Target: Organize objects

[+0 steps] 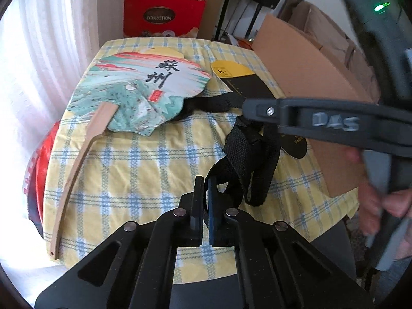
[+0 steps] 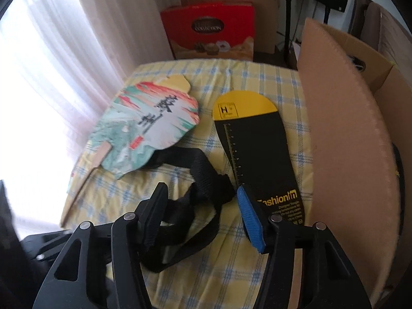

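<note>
Left wrist, fan hides strap end

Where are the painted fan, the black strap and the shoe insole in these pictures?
fan [image 1: 144,87]: left wrist view, on the middle of its painted face.
strap [image 2: 206,172]: right wrist view, on the webbing just past the fan.
insole [image 2: 255,149]: right wrist view, on its black middle part.

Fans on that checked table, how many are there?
1. The painted paper fan lies on the window side of the table, its edge over a black strap. Another could hide beneath; I can't tell.
</note>
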Demonstrator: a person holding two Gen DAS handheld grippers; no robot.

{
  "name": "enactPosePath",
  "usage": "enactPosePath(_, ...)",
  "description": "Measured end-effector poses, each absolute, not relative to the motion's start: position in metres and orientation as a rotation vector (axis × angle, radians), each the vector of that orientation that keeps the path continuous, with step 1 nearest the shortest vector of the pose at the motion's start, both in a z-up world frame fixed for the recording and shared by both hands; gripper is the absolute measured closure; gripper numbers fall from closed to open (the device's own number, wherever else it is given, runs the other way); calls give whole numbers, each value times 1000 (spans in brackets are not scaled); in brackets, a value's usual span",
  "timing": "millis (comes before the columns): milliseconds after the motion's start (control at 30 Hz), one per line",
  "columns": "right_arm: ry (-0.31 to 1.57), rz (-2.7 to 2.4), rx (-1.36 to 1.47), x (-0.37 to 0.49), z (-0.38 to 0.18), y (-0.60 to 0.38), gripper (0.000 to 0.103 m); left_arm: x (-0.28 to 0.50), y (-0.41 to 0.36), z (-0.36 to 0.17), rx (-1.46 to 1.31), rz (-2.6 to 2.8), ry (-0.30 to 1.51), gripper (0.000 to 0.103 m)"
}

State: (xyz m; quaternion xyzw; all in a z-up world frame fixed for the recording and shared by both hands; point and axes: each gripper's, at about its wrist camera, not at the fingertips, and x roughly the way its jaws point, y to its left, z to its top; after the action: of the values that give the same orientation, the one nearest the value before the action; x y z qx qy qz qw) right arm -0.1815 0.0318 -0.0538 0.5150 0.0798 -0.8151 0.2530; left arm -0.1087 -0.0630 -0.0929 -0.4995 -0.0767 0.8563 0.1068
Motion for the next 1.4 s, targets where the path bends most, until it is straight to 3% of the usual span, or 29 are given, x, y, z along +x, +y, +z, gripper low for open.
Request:
enactPosePath(333,241,-2182,1461,-189,-80,23,50,-108,-89,-99,-1518,2526,-295,101)
enactPosePath(467,300,-2191,1444,-185,-83,19,56,-107,-93,-101,-1528,2519,-313,101)
enactPosePath(567,268,-2195,1440,-187,-82,23,72,-106,-91,-103,-1537,2510,-313,101)
enactPosePath(733,249,-2190,1421,-182,-76,28,75,-104,-85,-102,-1531,2497,-317,101)
enactPosePath(1400,75,-2295,1086,-149,61,69,75,-110,-46,-44,-1383,2497,-275,101)
